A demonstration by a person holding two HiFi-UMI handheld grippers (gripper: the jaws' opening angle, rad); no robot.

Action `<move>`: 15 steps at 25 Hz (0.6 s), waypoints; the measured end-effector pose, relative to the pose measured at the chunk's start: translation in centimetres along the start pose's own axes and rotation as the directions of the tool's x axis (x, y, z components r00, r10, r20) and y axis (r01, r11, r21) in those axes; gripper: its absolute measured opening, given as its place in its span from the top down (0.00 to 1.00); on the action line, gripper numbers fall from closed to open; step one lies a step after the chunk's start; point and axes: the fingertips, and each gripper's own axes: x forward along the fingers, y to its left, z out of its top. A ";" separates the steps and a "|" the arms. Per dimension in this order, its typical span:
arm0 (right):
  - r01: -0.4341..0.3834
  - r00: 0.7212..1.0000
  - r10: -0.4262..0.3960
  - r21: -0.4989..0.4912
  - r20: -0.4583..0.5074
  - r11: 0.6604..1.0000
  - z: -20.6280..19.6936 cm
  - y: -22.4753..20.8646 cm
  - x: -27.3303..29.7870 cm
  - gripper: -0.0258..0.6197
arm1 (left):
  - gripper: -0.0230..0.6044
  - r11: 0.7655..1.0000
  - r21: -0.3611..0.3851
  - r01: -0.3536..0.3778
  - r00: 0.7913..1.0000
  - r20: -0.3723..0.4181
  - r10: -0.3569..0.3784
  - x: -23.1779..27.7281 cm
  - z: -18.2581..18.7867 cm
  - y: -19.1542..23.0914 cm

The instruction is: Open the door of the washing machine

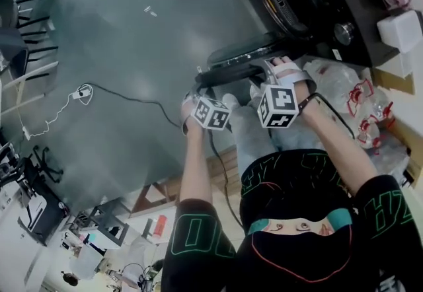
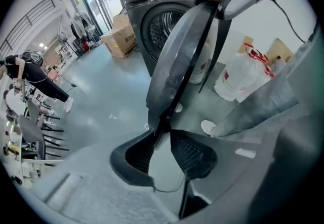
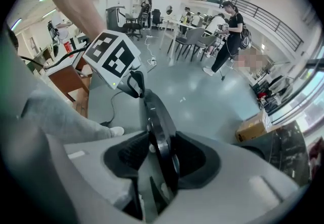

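The dark grey front-loading washing machine (image 1: 310, 0) stands at the top right of the head view. Its round, dark-rimmed door (image 2: 177, 61) is already off the latch and swung well out from the cabinet. In the left gripper view the drum opening (image 2: 162, 28) is fully uncovered behind the door, so the main part of the task looks done.

Both tools are on the door. The left gripper (image 2: 164, 134) has the outer edge of the rim wedged between its fingertips. One pad is plainly against the rim and the other is tight beside it, which I read as a light pinch, not a deep clamp. The right gripper (image 3: 159, 142) is closed firmly on the black rim, which runs straight through the middle of its jaws and fills the gap between the pads. Each gripper shows in the other's view at the far end of the door, so they hold the rim at well-separated places.

The person stands over the grey floor (image 1: 132, 53), both forearms stretched toward the door, with white plastic bags (image 1: 344, 82) lying beside the machine.

What seems left is small: perhaps carry the door a little wider, then let go with both tools and draw back. The shallow left-hand pinch is the likelier one to slip off the rim
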 end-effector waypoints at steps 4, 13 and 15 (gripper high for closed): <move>0.007 1.000 -0.006 -0.048 0.012 0.999 -0.3 1.0 -0.4 0.70 | 0.80 1.000 -0.010 0.016 1.000 0.006 -0.016 -0.5 -0.9 -1.3; -0.048 0.993 0.051 -0.030 0.106 0.998 -1.3 1.7 -2.2 0.70 | 0.81 0.987 -0.158 0.019 0.999 -0.037 -0.026 -3.9 -0.3 -2.6; -0.059 0.979 0.039 0.096 0.198 0.994 -0.3 0.3 -4.1 0.70 | 0.94 0.976 -0.219 -0.017 1.000 0.013 0.020 -7.3 0.5 -1.3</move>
